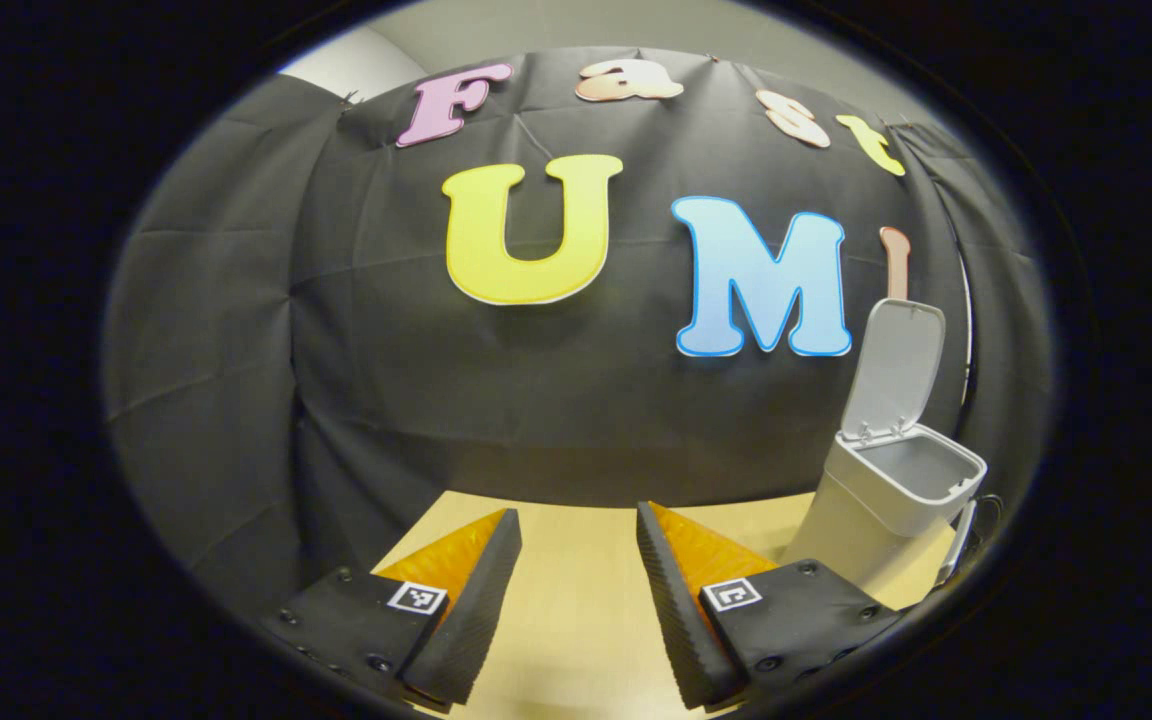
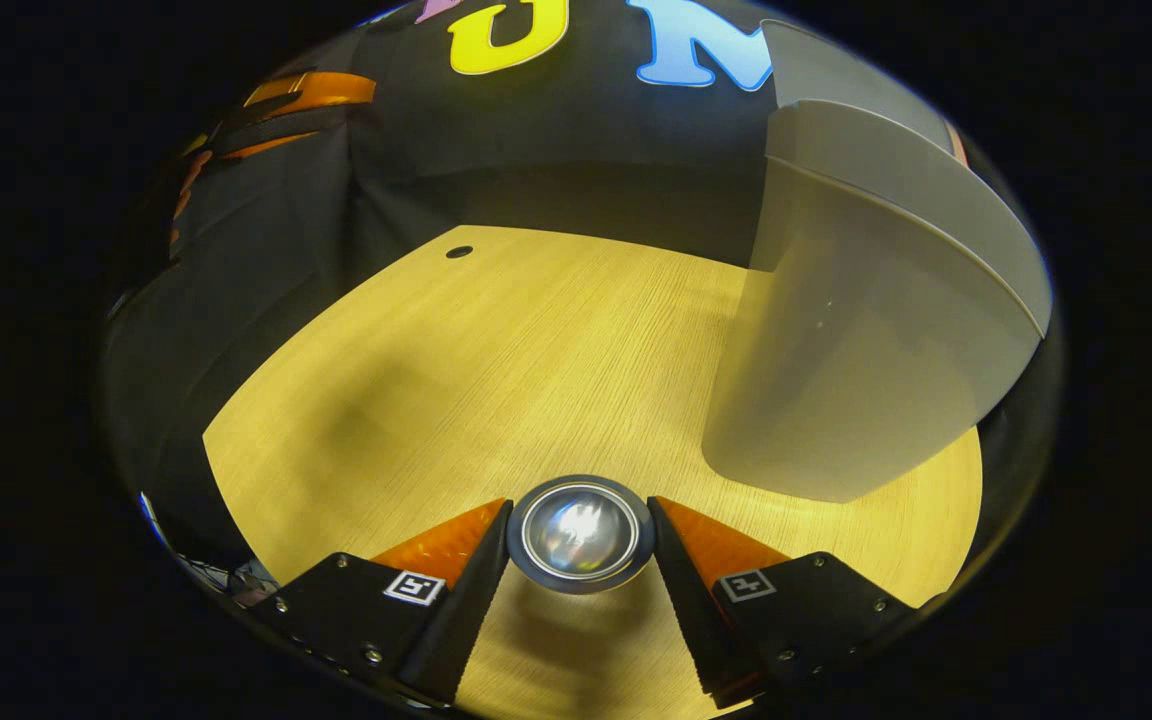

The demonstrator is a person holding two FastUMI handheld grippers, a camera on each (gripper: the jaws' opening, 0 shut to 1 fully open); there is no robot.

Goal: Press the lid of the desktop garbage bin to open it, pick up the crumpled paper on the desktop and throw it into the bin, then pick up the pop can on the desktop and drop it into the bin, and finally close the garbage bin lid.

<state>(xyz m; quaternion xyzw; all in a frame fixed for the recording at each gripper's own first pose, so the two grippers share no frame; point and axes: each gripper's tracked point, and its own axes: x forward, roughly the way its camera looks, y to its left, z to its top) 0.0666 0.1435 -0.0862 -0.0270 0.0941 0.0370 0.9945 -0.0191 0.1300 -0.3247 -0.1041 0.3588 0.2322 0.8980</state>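
Right tongs [image 2: 579,535] pinch the pop can [image 2: 580,533] end-on just over the counter [image 2: 496,350], bin [image 2: 866,330] close at right w/ lid [image 1: 893,368] up, while left tongs [image 1: 576,590] hang spread, holding nothing.

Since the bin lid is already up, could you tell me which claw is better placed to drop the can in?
Right. The right claw is shut on the pop can, beside the bin. The left claw is open and holds nothing.
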